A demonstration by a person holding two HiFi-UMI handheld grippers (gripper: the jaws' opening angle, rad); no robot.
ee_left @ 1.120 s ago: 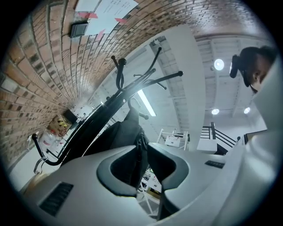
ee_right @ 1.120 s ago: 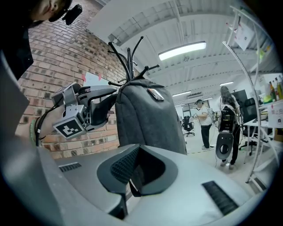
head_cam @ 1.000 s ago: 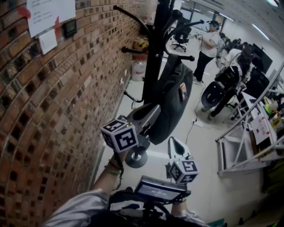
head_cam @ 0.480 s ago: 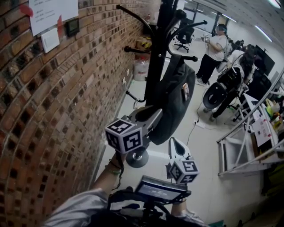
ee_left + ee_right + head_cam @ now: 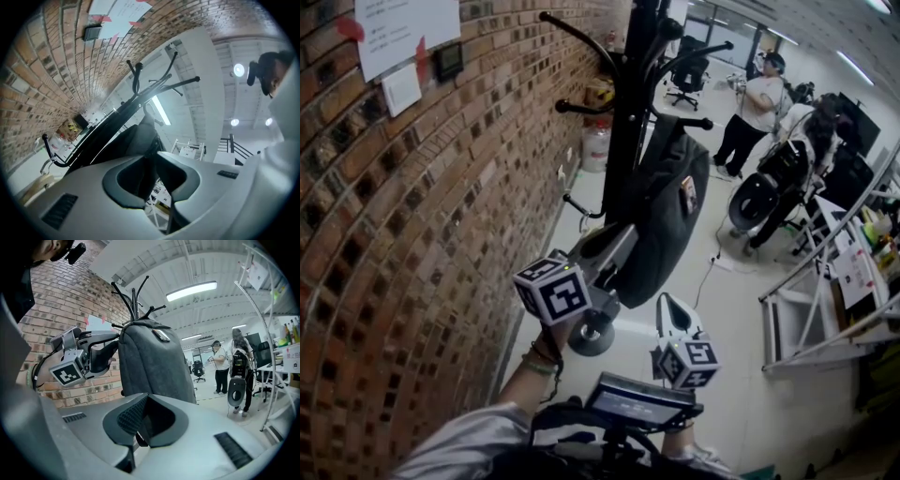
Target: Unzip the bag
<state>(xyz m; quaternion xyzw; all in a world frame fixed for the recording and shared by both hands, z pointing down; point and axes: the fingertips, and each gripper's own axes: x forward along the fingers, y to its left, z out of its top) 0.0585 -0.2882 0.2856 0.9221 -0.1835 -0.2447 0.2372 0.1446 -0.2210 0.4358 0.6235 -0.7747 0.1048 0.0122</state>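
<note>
While bag [image 5: 666,211] hangs from coat rack [image 5: 625,112], left gripper [image 5: 623,240] dipped slightly since half-second ago, tips still just beside bag's lower side, jaws nearly together, empty. Right gripper [image 5: 671,302] lower, pinched closed, empty. Zipper not reached; unzip unstarted.

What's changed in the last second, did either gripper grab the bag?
The left gripper rose slightly toward the bag, then dropped back, ending at its lower left side. The background person shifted right. No new grasp shows. The right gripper stays low, shut, and the bag still hangs on the coat rack.
</note>
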